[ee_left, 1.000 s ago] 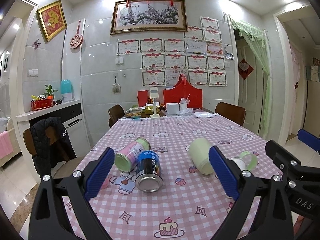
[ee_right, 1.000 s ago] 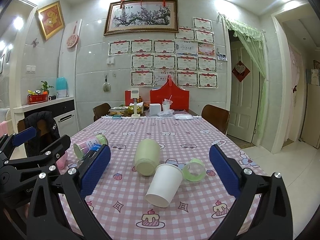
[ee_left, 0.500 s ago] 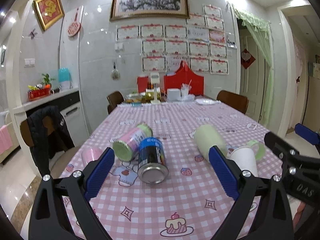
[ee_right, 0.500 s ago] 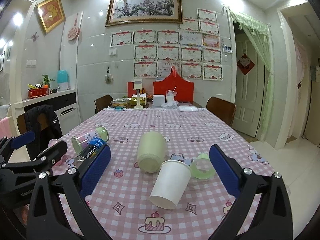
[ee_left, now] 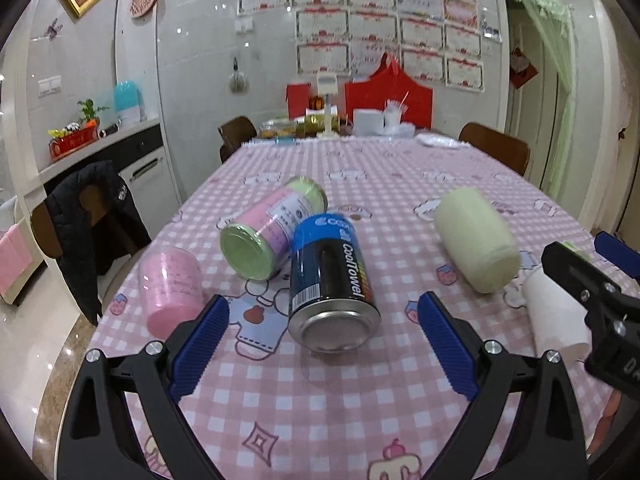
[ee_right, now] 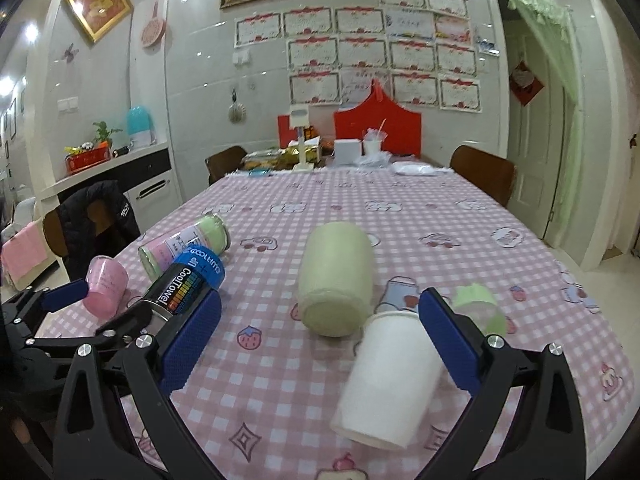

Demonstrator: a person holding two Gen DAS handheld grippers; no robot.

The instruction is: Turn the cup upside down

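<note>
A white paper cup (ee_right: 390, 376) lies on its side on the pink checked tablecloth, base towards me, between my right gripper's open fingers and close to the right one. My right gripper (ee_right: 320, 350) is open and empty. The cup shows at the right edge of the left wrist view (ee_left: 554, 316), partly behind the right gripper's frame. A pink plastic cup (ee_left: 170, 284) lies on its side at the table's left edge, also in the right wrist view (ee_right: 106, 286). My left gripper (ee_left: 322, 346) is open and empty, in front of a blue and black can (ee_left: 332, 280).
A pale green jar (ee_right: 336, 278) lies on its side beside the white cup. A pink and green jar (ee_left: 272, 226) lies behind the can. A green tape roll (ee_right: 478, 306) sits right of the white cup. Chairs (ee_left: 86, 216) flank the table; clutter stands at the far end (ee_right: 340, 152).
Both grippers have moved forward and down towards the table. The white cup now lies between the right gripper's fingers, and the can is nearer the left gripper. Nothing has been taken hold of.
</note>
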